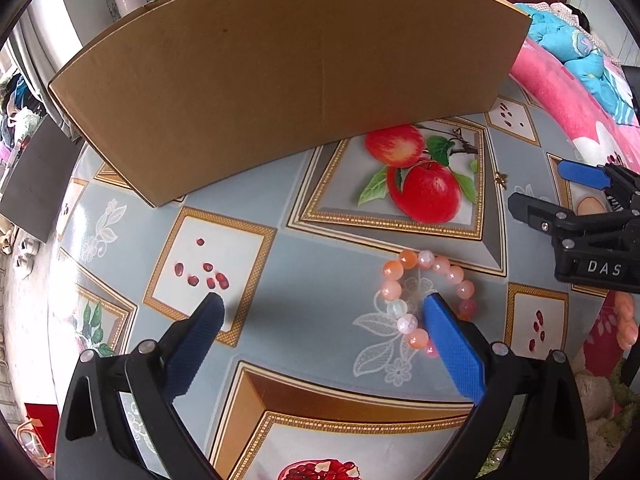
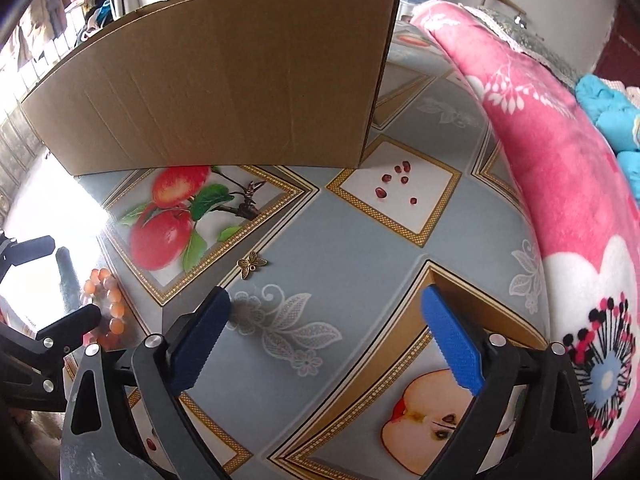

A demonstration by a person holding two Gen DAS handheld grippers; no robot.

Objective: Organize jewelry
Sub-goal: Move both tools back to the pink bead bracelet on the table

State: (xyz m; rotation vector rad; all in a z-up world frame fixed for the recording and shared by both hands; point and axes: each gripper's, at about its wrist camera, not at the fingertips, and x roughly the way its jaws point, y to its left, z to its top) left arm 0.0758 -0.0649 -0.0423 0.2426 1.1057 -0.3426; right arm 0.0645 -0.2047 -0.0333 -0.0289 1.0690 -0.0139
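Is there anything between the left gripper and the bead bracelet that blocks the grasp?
Nothing visible does. The left gripper is open, and its right finger already reaches inside the bead bracelet lying on the tablecloth. No other object sits between them.

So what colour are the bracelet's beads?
Mostly orange-pink, with a few pale translucent ones: bead bracelet, clearest in the left wrist view.

The left hand-held gripper [image 1: 322,302] is spread wide, blue pads [image 1: 452,344] facing inward, fingertips low over the bench [image 1: 304,272]. The right hand-held gripper [image 2: 326,298] is equally wide apart, angled down toward the bench, holding nothing.
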